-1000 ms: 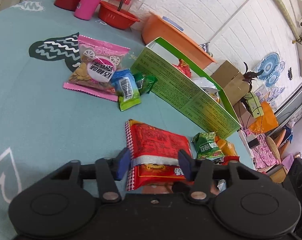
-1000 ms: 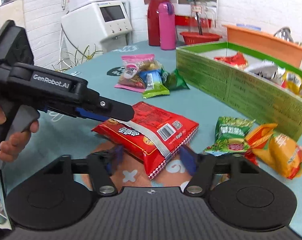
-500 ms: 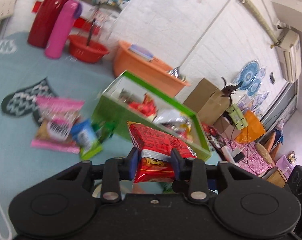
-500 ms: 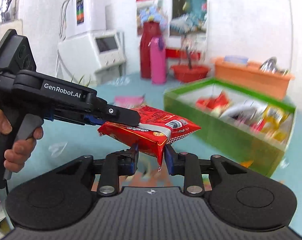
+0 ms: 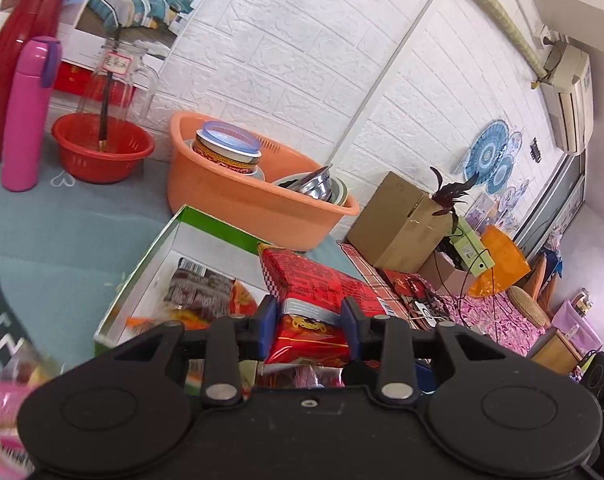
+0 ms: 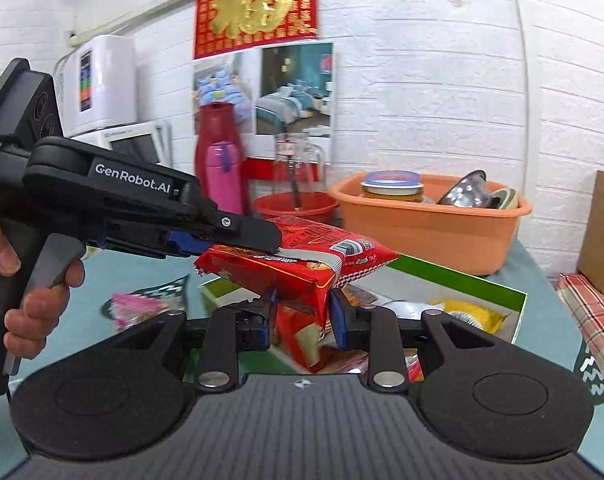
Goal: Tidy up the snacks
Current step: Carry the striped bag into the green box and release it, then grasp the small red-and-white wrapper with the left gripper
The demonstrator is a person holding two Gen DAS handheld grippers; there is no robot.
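Observation:
A red snack bag (image 5: 318, 292) hangs in the air above the green-rimmed box (image 5: 141, 272). My left gripper (image 5: 309, 320) is shut on one end of it. In the right wrist view my right gripper (image 6: 302, 314) is shut on the lower edge of the same red bag (image 6: 302, 264), and the left gripper (image 6: 237, 234) comes in from the left holding its top. The box (image 6: 482, 280) lies just under and behind the bag and holds several snack packets, among them a yellow packet (image 6: 466, 312).
An orange basin (image 6: 426, 220) with bowls stands behind the box. A red basket (image 5: 101, 152), a pink flask (image 5: 23, 116) and a red thermos (image 5: 9, 60) stand at the back. A pink snack packet (image 6: 135, 306) lies on the teal table left of the box.
Both grippers closed on the red bag, lifted it off the table and carried it over the green box.

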